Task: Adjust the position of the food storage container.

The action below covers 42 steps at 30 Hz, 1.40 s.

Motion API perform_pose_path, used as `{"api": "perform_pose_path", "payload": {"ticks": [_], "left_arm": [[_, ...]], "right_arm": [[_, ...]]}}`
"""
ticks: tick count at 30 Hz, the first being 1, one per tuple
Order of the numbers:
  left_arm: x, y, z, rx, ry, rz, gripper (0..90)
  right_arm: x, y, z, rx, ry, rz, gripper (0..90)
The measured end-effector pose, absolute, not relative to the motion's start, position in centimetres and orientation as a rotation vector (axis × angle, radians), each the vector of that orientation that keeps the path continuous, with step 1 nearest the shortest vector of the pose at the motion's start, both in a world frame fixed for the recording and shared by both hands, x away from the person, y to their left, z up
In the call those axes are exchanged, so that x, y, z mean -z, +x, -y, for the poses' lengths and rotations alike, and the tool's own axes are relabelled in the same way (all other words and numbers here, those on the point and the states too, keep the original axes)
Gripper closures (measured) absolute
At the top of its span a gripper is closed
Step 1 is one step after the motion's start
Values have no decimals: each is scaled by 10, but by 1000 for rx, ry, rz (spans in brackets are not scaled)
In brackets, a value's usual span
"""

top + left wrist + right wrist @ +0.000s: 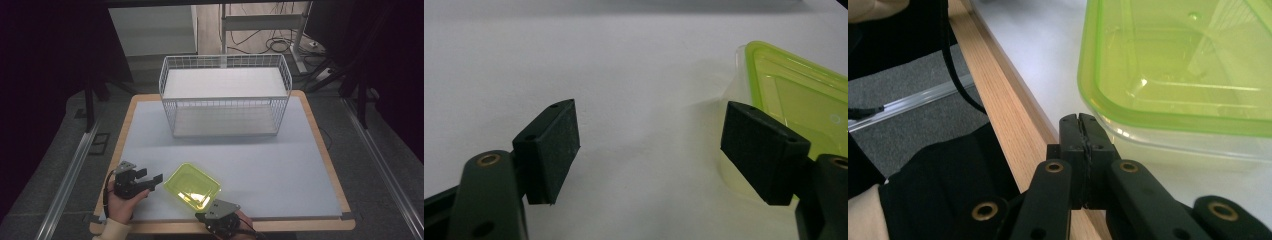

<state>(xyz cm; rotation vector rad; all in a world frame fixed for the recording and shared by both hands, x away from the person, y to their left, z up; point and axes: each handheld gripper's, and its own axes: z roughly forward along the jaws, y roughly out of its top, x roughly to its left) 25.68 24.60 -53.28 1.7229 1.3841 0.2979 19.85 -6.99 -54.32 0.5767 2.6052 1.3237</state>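
Lime-green translucent plastic lidded container (192,186) sat on table's near edge, long axis 10-to-4 o'clock. Left gripper (154,181) released, container at its 3 o'clock. Right gripper (1082,123) clenched empty, nearer, container at 12.

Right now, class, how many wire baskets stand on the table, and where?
1. A white wire basket stands at the far middle of the table, beyond the green-lidded container. Nothing seems to hide another.
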Motion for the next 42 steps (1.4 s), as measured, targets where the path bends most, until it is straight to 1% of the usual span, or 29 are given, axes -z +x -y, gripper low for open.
{"api": "perform_pose_path", "payload": {"ticks": [11,21,34,42], "left_arm": [[533,257,-246,-294,1722,-1380,229],[532,256,-246,-292,1719,-1380,229],[533,257,-245,-294,1733,-1372,228],[533,257,-245,-292,1730,-1373,228]], "right_arm": [[541,201,74,-1306,604,-2561,900],[538,212,86,-1292,674,-2522,900],[533,238,101,-1270,802,-2502,900],[534,242,105,-1258,835,-2510,900]]}}
